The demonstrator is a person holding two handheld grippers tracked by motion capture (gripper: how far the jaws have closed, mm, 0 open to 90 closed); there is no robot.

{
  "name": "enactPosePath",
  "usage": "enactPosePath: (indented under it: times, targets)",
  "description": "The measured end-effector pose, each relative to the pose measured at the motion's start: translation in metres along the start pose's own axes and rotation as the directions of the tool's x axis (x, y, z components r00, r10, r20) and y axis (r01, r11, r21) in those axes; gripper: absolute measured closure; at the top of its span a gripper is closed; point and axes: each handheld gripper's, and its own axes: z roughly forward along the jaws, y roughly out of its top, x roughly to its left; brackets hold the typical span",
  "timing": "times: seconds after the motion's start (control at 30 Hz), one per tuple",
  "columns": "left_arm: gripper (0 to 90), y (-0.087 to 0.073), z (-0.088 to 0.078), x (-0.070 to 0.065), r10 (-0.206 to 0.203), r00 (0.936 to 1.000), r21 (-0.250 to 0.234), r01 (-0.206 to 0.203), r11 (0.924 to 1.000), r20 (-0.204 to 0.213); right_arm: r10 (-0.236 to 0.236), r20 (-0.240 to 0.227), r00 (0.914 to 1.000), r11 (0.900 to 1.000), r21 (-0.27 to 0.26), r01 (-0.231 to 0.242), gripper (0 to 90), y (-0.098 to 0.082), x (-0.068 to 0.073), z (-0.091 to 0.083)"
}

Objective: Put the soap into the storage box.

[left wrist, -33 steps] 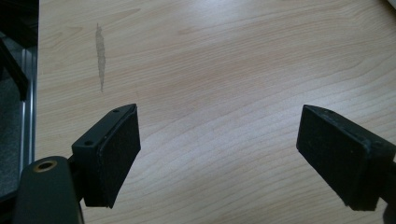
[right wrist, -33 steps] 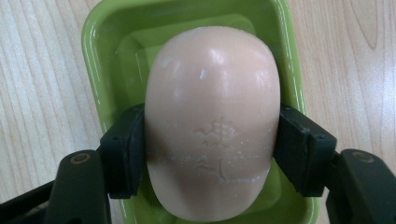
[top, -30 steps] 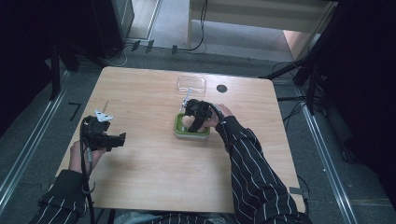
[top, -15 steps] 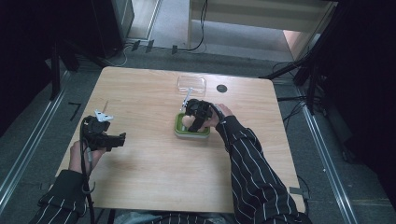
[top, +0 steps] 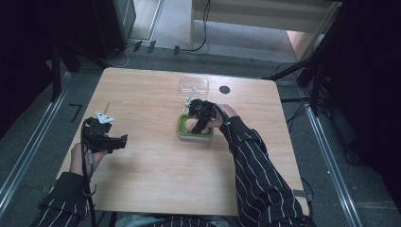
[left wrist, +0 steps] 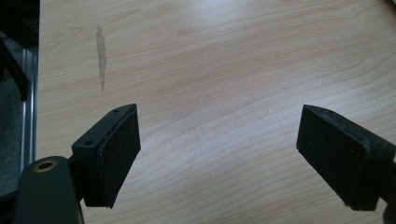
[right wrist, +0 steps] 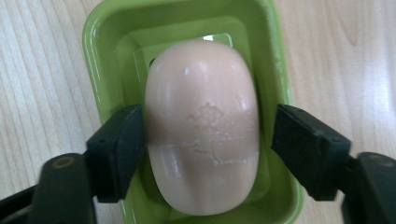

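Our right tongs [right wrist: 205,154] have just been opening around the soap [right wrist: 201,126], which sits in the green dish [right wrist: 100,56] at frame centre; a gap shows at the right pad, so we judge it released. Our left tongs [left wrist: 224,154] gape wide over bare table [left wrist: 224,56], idle.

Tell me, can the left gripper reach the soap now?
Probably not without moving: the left gripper sits apart near the table's left edge, and the right gripper already straddles the soap in its green dish.

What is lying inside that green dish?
A pale bar of soap lies in the green dish, between the right gripper jaws, which have just been opening. The dish floor beneath it is covered.
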Motion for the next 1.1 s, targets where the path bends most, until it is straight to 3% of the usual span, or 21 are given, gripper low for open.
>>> enactPosePath:
  times: [0.17, 0.2, 0.33, 0.57, 0.7, 1.0, 1.1]
  targets:
    - [14.4, 0.000, 0.000, 0.001, -0.001, 1.0000, 0.001, 0.001, 1.0000, 0.000, 0.022, 0.017, 0.9996, 1.000, -0.004, -0.022, 19.4, -0.003, -0.001, -0.007]
    - [14.4, 0.000, 0.000, 0.000, -0.002, 1.0000, 0.001, 0.002, 1.0000, 0.000, 0.056, 0.016, 0.9983, 0.998, -0.017, -0.056, 17.8, -0.005, -0.001, -0.013]
    - [14.4, 0.000, 0.000, -0.001, 0.000, 1.0000, -0.002, 0.000, 1.0000, 0.002, 0.110, 0.028, 0.9936, 0.994, 0.003, -0.110, 13.7, -0.007, 0.002, -0.021]
    - [14.4, -0.001, -0.002, 0.001, -0.007, 1.0000, -0.004, 0.007, 1.0000, -0.003, 0.156, 0.036, 0.9871, 0.988, -0.015, -0.156, 11.7, -0.011, 0.005, -0.034]
    - [14.5, 0.000, -0.001, 0.000, 0.001, 1.0000, 0.000, -0.001, 1.0000, -0.001, 0.199, 0.049, 0.9789, 0.980, -0.033, -0.197, 10.3, -0.014, 0.010, -0.046]
    - [14.5, 0.003, 0.001, -0.002, 0.002, 1.0000, -0.005, -0.002, 1.0000, 0.001, 0.244, 0.065, 0.9676, 0.969, -0.055, -0.240, 9.6, -0.027, 0.017, -0.059]
    - [14.4, 0.002, 0.001, -0.005, 0.015, 0.9998, -0.001, -0.015, 0.9999, 0.010, 0.278, 0.074, 0.9577, 0.960, -0.059, -0.274, 8.8, -0.032, 0.019, -0.064]
